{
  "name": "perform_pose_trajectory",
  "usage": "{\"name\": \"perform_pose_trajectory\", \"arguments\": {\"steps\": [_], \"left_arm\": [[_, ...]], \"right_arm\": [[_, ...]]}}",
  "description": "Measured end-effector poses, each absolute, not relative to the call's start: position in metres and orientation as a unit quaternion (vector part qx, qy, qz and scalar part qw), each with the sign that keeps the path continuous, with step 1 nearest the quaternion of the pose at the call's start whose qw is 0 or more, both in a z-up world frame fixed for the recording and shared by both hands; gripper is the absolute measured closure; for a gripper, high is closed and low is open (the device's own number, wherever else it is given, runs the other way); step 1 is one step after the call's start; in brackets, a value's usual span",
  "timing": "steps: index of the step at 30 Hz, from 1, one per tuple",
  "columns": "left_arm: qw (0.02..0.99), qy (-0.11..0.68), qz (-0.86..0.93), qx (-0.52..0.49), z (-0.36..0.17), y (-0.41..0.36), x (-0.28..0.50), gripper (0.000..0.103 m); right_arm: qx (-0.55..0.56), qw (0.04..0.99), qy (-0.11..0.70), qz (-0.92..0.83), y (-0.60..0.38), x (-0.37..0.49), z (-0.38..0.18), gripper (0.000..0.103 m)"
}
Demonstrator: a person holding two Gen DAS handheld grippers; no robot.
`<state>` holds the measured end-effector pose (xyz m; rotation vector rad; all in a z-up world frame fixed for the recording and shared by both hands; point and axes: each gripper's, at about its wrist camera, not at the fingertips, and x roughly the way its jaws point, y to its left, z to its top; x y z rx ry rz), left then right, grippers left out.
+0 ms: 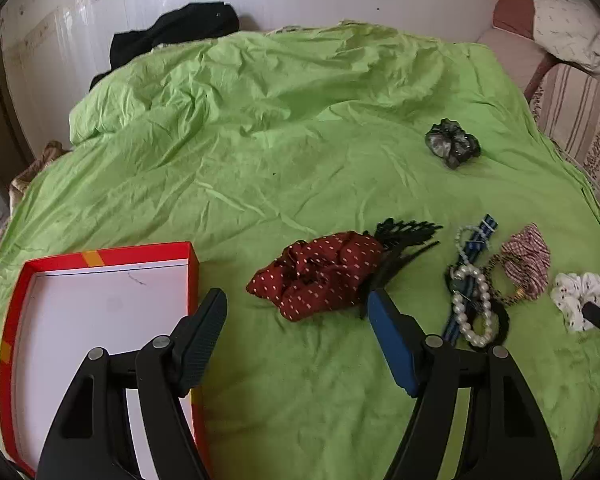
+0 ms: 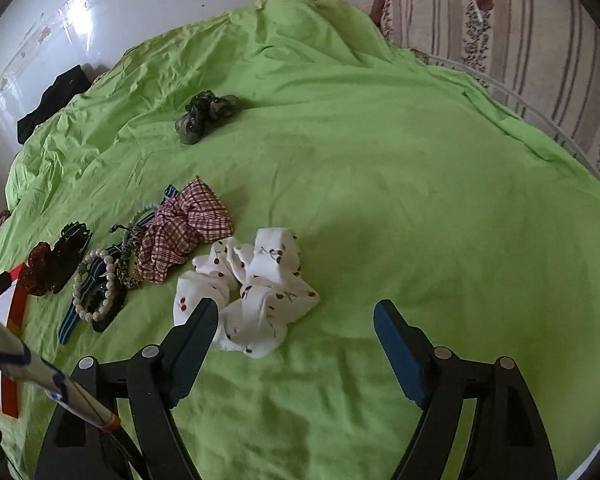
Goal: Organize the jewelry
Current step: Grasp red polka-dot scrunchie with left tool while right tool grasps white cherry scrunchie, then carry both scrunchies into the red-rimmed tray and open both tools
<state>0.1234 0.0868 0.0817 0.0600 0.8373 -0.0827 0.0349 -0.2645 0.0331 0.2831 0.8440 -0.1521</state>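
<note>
Red tray (image 1: 100, 258) long axis runs away from camera; left hand-held gripper (image 1: 296, 300) spread, empty.

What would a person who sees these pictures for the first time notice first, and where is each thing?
The bright green bedsheet fills both views. On it, in the left wrist view, a red box with a white inside lies empty at the lower left, and a dark red dotted scrunchie lies just ahead of the open left gripper. In the right wrist view a white cherry-print scrunchie lies at the tips of the open right gripper.
</note>
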Motion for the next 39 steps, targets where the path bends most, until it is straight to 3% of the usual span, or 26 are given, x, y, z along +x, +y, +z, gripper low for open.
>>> {"name": "perform_pose_trajectory", "arguments": {"steps": [10, 12, 13, 14, 15, 16, 17, 22, 31, 39], "left_arm": [[0.884, 0.453, -0.114, 0.008, 0.049, 0.082, 0.162, 0.031], [0.877, 0.466, -0.116, -0.001, 0.042, 0.082, 0.165, 0.047], [0.872, 0.475, -0.119, -0.009, 0.039, 0.083, 0.167, 0.080], [0.866, 0.485, -0.122, -0.018, 0.037, 0.084, 0.168, 0.098], [0.863, 0.489, -0.123, -0.029, 0.036, 0.087, 0.168, 0.098], [0.867, 0.481, -0.121, -0.039, 0.040, 0.090, 0.163, 0.098], [0.870, 0.476, -0.119, -0.041, 0.043, 0.092, 0.159, 0.098], [0.885, 0.444, -0.127, -0.056, 0.078, 0.099, 0.126, 0.098], [0.917, 0.378, -0.101, -0.078, 0.147, 0.134, 0.051, 0.098], [0.923, 0.371, -0.025, -0.102, 0.150, 0.211, 0.027, 0.098]], "right_arm": [[0.149, 0.890, 0.426, -0.061, -0.257, 0.050, 0.021, 0.018], [0.145, 0.890, 0.428, -0.061, -0.256, 0.051, 0.019, 0.021], [0.142, 0.891, 0.427, -0.060, -0.254, 0.052, 0.019, 0.030], [0.140, 0.891, 0.428, -0.056, -0.253, 0.052, 0.020, 0.048], [0.140, 0.891, 0.429, -0.050, -0.251, 0.052, 0.020, 0.059], [0.141, 0.891, 0.430, -0.047, -0.250, 0.052, 0.021, 0.078], [0.141, 0.891, 0.429, -0.046, -0.249, 0.051, 0.023, 0.083], [0.140, 0.903, 0.404, -0.037, -0.241, 0.037, 0.041, 0.091], [0.112, 0.927, 0.359, 0.014, -0.204, 0.001, 0.096, 0.092], [0.094, 0.915, 0.381, 0.099, -0.138, 0.006, 0.120, 0.092]]}}
